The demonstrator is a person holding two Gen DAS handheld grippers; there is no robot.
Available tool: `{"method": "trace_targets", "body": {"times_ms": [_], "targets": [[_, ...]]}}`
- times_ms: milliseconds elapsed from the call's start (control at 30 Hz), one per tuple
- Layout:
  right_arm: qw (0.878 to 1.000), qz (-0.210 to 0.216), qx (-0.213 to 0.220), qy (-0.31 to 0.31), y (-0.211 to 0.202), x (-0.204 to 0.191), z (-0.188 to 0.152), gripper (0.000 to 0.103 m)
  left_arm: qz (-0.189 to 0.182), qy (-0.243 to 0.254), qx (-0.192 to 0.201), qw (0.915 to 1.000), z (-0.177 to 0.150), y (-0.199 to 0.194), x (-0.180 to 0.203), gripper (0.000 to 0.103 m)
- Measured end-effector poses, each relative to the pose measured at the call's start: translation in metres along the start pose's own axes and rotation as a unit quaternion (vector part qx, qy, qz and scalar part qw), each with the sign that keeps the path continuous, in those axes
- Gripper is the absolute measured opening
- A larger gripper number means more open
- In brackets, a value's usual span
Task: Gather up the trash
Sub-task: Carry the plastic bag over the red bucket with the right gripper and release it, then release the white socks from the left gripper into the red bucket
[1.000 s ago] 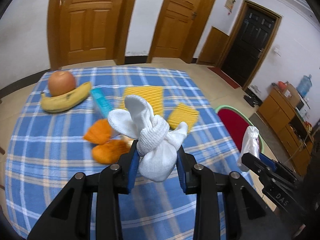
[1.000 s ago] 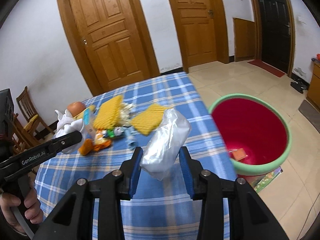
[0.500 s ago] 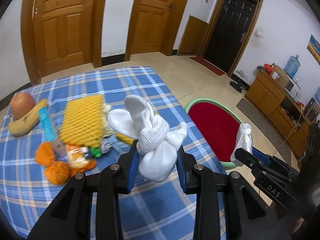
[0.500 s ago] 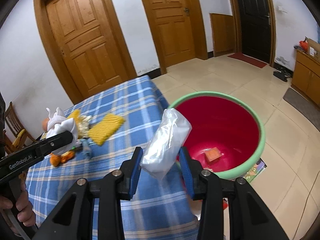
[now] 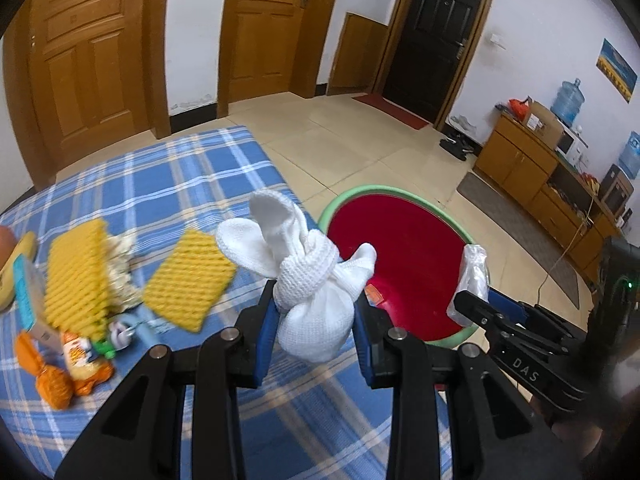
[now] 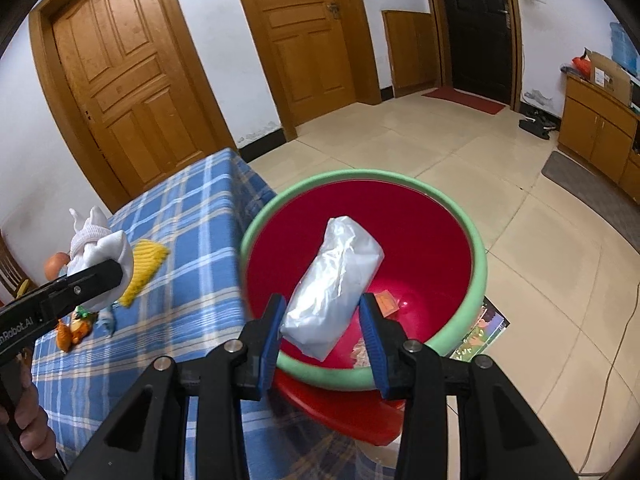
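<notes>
My left gripper (image 5: 316, 322) is shut on a knotted white sock bundle (image 5: 308, 280), held above the table's right edge. My right gripper (image 6: 326, 320) is shut on a clear plastic bag (image 6: 332, 288), held over the open red bin with a green rim (image 6: 476, 256). The bin stands on the floor beside the blue plaid table (image 6: 188, 224); it also shows in the left wrist view (image 5: 400, 248). An orange scrap (image 6: 386, 302) lies in the bin. The right gripper with its bag shows in the left wrist view (image 5: 474, 280), the left gripper with the sock in the right wrist view (image 6: 100, 276).
On the table lie two yellow foam nets (image 5: 76, 276) (image 5: 188, 284), orange peels (image 5: 52, 380), small wrappers (image 5: 80, 356), a blue packet (image 5: 22, 292), a banana (image 5: 16, 256). A paper (image 6: 480, 326) lies on the tile floor by the bin. Wooden cabinets (image 5: 532, 176) line the right wall.
Both grippers have swung right, from over the table toward the bin. The plastic bag now hangs over the bin's opening. Both still hold their loads.
</notes>
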State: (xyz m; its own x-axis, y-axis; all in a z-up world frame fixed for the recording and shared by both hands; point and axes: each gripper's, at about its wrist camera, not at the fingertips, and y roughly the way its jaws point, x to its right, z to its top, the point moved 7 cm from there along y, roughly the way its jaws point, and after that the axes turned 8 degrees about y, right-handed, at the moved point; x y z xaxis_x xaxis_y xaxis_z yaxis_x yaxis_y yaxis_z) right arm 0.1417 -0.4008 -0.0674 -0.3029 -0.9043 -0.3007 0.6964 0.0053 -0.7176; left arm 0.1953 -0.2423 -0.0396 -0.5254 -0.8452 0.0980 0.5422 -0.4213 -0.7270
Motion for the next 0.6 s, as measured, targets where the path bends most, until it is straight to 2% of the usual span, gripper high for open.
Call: {"method": "trace_targets", "body": {"times_ms": [100,233,600], "targets": [[1.0,-0.004,-0.001,0.003,0.004,0.009,0.002,0.043,-0.004,0.009,-0.006,0.9999,0.004,0.011,0.007,0.034],[1.0,-0.003,0.0,0.008,0.007,0.015,0.006,0.053,-0.009,0.016,-0.013,0.9998,0.007,0.025,0.013,0.034],[0.999,-0.002,0.015,0.028,-0.004,0.035,0.011,0.06,-0.03,0.043,-0.027,0.9982,0.01,0.052,0.044,0.034]]}}
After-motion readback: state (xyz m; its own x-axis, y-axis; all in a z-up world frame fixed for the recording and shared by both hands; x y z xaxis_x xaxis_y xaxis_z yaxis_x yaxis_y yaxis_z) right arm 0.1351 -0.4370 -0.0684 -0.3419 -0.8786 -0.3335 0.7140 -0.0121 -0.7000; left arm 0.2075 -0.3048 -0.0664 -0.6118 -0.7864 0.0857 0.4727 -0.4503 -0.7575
